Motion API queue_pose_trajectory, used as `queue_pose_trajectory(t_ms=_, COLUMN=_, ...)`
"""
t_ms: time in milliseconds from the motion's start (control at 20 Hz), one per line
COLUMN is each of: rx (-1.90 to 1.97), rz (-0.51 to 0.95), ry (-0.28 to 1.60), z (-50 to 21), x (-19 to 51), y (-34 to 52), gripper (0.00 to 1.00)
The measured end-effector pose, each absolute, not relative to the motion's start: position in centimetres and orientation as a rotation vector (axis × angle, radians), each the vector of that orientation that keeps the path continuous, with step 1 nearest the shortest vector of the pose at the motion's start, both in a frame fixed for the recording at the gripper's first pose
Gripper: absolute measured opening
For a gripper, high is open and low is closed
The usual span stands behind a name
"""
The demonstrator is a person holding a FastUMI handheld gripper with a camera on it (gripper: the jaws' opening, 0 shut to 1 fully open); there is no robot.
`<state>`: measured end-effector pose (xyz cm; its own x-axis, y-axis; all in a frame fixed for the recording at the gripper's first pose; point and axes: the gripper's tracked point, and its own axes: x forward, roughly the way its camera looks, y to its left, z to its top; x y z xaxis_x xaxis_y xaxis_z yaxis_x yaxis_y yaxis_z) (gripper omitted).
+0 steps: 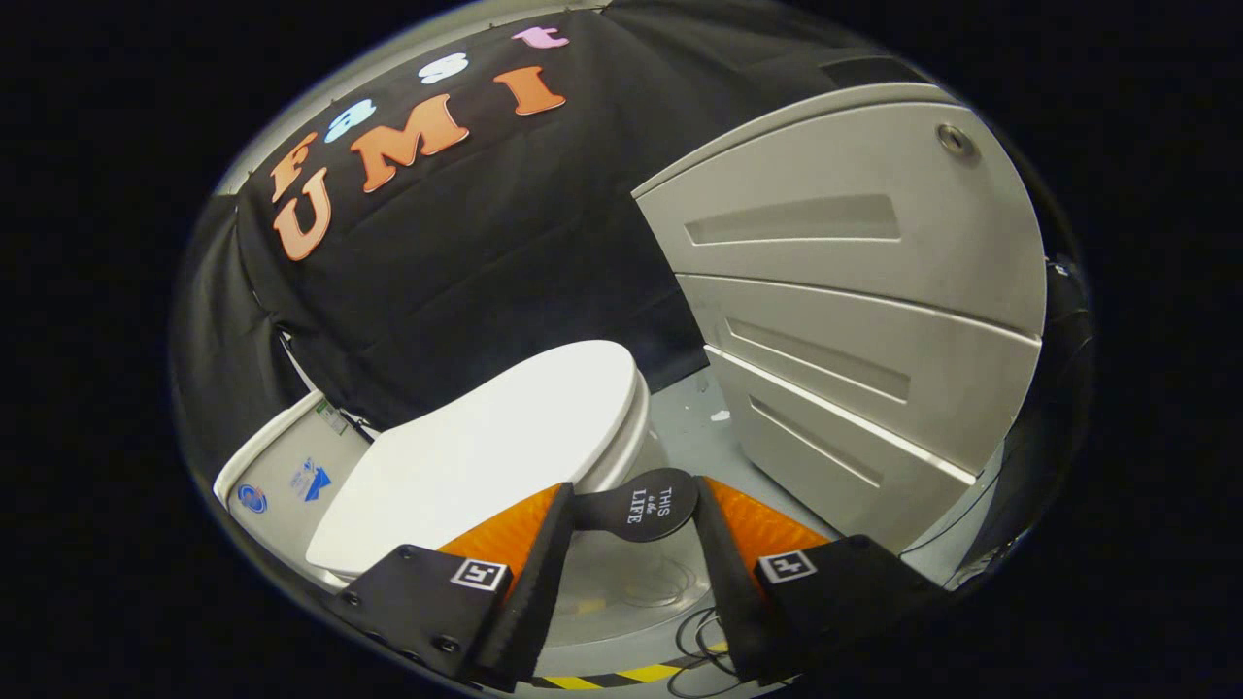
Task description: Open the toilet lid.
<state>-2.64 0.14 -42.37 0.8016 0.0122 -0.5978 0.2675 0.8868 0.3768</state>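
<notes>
The claw [631, 505] is spread wide, its two fingers apart and gripping nothing. A dark round tab [649, 503] sits between the fingertips; whether it touches either finger cannot be told. It seems to be a pull tab joined to the lid's front edge, though the join is hidden.

Just ahead of the fingers and off to the left lies the lid [495, 447], white, shut flat on the toilet's bowl [636, 442]. Its long axis runs from the rounded front, by the fingertips and a little beyond them, back toward the tank [282, 476] at the far left, where the hinge should be. The front end points toward a grey panelled cabinet [855, 291] on the right. Grey floor [689, 437] lies between the two, with yellow-and-black tape [621, 675] and loose cable [704, 631] under the claw.

To do the step well, the fingers likely need to close squarely on the tab, or hook under the lid's front rim, then lift in an arc toward the tank. A shallow pinch could slip off.
</notes>
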Motion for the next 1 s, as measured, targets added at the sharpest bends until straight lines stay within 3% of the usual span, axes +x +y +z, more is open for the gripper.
queue_pose_trajectory(t_ms=250, rx=0.654, rz=-0.118, ry=0.607, z=-42.6, x=-1.8, y=-0.4, gripper=0.52)
queue_pose_trajectory(t_ms=450, rx=0.706, rz=-0.081, ry=0.582, z=-41.9, x=-1.7, y=-0.4, gripper=0.45)
queue_pose_trajectory(t_ms=600, rx=0.747, rz=-0.054, ry=0.560, z=-41.3, x=-1.7, y=0.4, gripper=0.21)
queue_pose_trajectory(t_ms=900, rx=0.804, rz=-0.105, ry=0.555, z=-40.0, x=-2.0, y=0.6, gripper=0.19)
queue_pose_trajectory(t_ms=950, rx=0.805, rz=-0.115, ry=0.555, z=-40.6, x=-1.3, y=0.5, gripper=0.11)
queue_pose_trajectory(t_ms=1000, rx=0.794, rz=-0.125, ry=0.552, z=-40.7, x=-1.1, y=0.4, gripper=0.10)
